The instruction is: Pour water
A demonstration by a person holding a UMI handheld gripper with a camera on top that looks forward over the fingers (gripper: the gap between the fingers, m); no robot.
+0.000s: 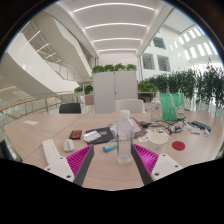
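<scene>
A clear plastic water bottle (124, 139) with a white cap stands upright on the wooden table (45, 135). It stands between my fingers, nearer the right pink pad (146, 158) than the left pink pad (79, 161), with a gap at each side. My gripper (112, 166) is open and nothing is held. A white cup (155, 139) stands on the table just right of the bottle, beyond the right finger.
Small items lie scattered on the table beyond the bottle: a blue-and-white thing (108, 150), a dark red object (75, 133), a white box (93, 136), a red disc (178, 145). Chairs (70, 108), planters (113, 70) and green plants (185, 90) stand behind.
</scene>
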